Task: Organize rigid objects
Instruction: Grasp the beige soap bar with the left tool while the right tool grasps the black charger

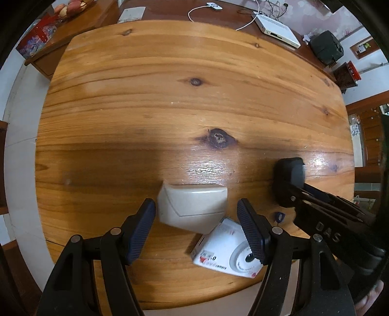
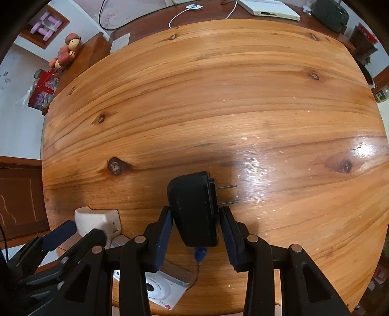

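A cream plastic casing (image 1: 192, 207) lies on the wooden table (image 1: 184, 102) just ahead of my open left gripper (image 1: 196, 214), between its fingertips but not clamped. A white camera box (image 1: 226, 250) lies partly under the right finger. My right gripper (image 2: 195, 216) is shut on a black plug adapter (image 2: 194, 209) with two metal pins (image 2: 227, 194) pointing right, held just above the table. The adapter also shows in the left wrist view (image 1: 290, 175), at the right. The casing (image 2: 97, 220) and box (image 2: 163, 289) show at lower left in the right wrist view.
A white set-top box (image 1: 277, 30), a white cable (image 1: 201, 12) and a dark bag (image 1: 327, 46) sit on the darker surface behind the table. A side cabinet with a red tin (image 1: 36, 40) stands at the far left. A thin cord with a blue tag (image 2: 200, 254) hangs under the adapter.
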Demonstrator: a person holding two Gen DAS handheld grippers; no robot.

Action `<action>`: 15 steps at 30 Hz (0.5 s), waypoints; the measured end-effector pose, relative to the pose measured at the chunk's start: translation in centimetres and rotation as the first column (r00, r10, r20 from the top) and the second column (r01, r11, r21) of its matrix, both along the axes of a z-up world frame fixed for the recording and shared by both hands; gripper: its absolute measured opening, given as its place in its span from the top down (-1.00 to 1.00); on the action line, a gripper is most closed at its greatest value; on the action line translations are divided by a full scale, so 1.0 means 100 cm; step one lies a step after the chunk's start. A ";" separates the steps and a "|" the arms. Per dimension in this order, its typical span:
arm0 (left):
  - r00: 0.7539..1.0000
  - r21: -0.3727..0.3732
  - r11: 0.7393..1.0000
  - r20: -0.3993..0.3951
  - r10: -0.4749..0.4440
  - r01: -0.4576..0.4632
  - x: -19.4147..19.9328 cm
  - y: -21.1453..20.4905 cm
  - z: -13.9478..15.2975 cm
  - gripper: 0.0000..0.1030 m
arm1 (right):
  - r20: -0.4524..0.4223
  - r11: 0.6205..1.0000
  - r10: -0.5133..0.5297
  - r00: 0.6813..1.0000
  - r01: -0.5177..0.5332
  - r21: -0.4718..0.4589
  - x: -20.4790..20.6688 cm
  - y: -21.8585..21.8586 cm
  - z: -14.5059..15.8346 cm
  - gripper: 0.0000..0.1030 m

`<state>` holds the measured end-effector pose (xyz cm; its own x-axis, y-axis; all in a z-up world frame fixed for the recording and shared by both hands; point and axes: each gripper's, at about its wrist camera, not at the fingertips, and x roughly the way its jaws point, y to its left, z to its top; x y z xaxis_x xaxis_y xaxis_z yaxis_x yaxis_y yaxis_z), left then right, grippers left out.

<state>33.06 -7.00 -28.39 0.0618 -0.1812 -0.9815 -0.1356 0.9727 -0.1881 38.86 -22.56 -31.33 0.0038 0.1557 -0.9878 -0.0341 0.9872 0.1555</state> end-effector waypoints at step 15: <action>0.999 0.049 0.998 0.038 0.029 -0.030 -0.004 -0.002 -0.014 -0.29 | -0.002 1.000 0.017 1.000 -0.017 0.006 -0.005 0.002 0.000 0.22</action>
<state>32.64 -7.22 -29.82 0.1027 -0.1295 -0.9862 -0.1582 0.9767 -0.1447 38.40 -22.33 -31.33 -0.0007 0.1614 -0.9869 -0.0506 0.9856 0.1612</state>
